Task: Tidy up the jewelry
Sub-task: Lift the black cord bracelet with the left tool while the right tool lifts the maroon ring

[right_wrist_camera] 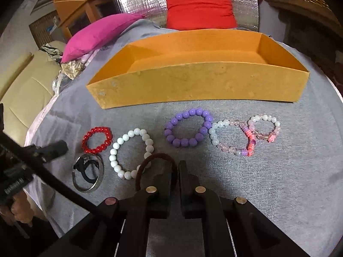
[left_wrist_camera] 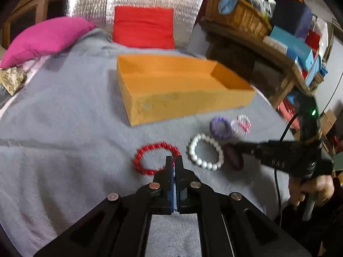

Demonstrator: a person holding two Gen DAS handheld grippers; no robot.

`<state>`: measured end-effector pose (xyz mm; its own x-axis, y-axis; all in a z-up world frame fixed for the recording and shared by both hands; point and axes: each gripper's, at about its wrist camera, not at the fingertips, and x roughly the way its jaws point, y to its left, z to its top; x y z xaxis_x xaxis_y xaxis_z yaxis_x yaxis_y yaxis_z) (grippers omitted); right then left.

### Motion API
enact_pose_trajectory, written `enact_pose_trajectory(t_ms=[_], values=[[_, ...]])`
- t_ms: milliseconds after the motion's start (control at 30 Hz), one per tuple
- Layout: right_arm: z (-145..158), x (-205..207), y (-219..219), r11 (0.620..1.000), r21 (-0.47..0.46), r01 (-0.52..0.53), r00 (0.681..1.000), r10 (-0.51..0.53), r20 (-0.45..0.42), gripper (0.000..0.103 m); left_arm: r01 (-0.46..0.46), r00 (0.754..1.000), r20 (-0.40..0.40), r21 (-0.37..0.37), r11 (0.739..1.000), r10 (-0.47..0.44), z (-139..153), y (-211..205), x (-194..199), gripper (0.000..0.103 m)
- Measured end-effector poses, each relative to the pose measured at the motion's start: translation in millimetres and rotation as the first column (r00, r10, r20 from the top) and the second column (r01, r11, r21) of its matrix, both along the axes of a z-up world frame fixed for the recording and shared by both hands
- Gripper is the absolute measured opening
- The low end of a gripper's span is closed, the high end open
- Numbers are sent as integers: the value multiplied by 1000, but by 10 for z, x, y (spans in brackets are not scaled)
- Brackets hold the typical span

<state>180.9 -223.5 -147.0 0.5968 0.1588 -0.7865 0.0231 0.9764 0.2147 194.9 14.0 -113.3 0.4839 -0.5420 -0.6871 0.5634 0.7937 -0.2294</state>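
An open orange box (right_wrist_camera: 193,83) stands on the grey cloth, also in the left wrist view (left_wrist_camera: 193,105). In front of it lie a red bead bracelet (right_wrist_camera: 97,139), a white bead bracelet (right_wrist_camera: 130,152), a purple bead bracelet (right_wrist_camera: 188,127), two pink-and-white bracelets (right_wrist_camera: 235,139) and a silver bangle (right_wrist_camera: 89,172). My right gripper (right_wrist_camera: 175,167) is shut on a dark maroon hair band (right_wrist_camera: 148,160), just above the cloth. My left gripper (left_wrist_camera: 174,160) is shut and empty, its tips over the red bracelet (left_wrist_camera: 154,158).
A pink pillow (right_wrist_camera: 100,34) and a red pillow (right_wrist_camera: 199,8) lie behind the box. A wicker basket (left_wrist_camera: 238,17) and stacked boxes sit on a wooden rack at the right. A cream sofa (right_wrist_camera: 23,90) is at the left edge.
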Motion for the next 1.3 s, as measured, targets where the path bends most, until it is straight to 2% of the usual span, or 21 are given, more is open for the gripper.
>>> enact_pose_trajectory(t_ms=[133, 200, 267, 300, 333, 367, 467, 600, 700, 733, 833, 900, 1167, 1233, 1300], values=[[-11, -1, 15, 1000, -2, 0, 1000, 0, -10, 7, 11, 998, -59, -49, 999, -14, 30, 78, 31, 2], [-9, 0, 7, 1000, -1, 2, 1000, -2, -9, 7, 24, 996, -88, -28, 999, -27, -13, 25, 26, 3], [1, -1, -3, 1000, 7, 6, 1000, -6, -6, 7, 40, 990, -133, -26, 999, -43, -88, -31, -8, 14], [4, 3, -9, 1000, 15, 9, 1000, -8, -9, 7, 53, 984, -168, -35, 998, -58, -137, -74, -22, 28], [-1, 9, -11, 1000, 22, 10, 1000, -10, -14, 8, 58, 980, -189, -35, 998, -64, -171, -113, -38, 37], [-10, 19, -13, 1000, 25, 11, 1000, -11, -21, 9, 59, 978, -201, -27, 998, -63, -210, -158, -45, 38], [-29, 26, -4, 1000, 20, 5, 1000, -4, -28, 10, 65, 965, -252, -11, 998, -66, -324, -263, -38, 38], [-47, 26, -20, 1000, 20, 8, 1000, -8, -27, 10, 0, 951, -309, 13, 1000, 4, -445, -287, 62, 38], [-69, 30, -52, 999, 25, 20, 999, -19, -29, 10, -18, 944, -329, 8, 1000, 19, -497, -331, 96, 38], [-72, 30, -58, 999, 26, 22, 999, -21, -29, 10, -27, 944, -328, 8, 1000, 28, -499, -342, 104, 35], [-65, 20, -46, 1000, 20, 16, 1000, -16, -23, 10, -49, 943, -329, 7, 999, 48, -508, -366, 157, 11], [-66, 14, -20, 1000, 9, 4, 1000, -4, -19, 10, -65, 939, -337, 8, 998, 64, -526, -363, 169, 8], [-96, 31, -50, 1000, 20, 10, 1000, -10, -21, 11, 3, 972, -236, -16, 1000, -6, -357, -313, 18, 5], [-105, 52, -68, 1000, 27, 15, 1000, -14, -20, 14, 17, 978, -208, -43, 999, -25, -287, -269, -4, 5], [-114, 71, -21, 1000, 18, 3, 1000, -3, -12, 23, 42, 982, -179, -64, 997, -53, -210, -229, -43, 5]])
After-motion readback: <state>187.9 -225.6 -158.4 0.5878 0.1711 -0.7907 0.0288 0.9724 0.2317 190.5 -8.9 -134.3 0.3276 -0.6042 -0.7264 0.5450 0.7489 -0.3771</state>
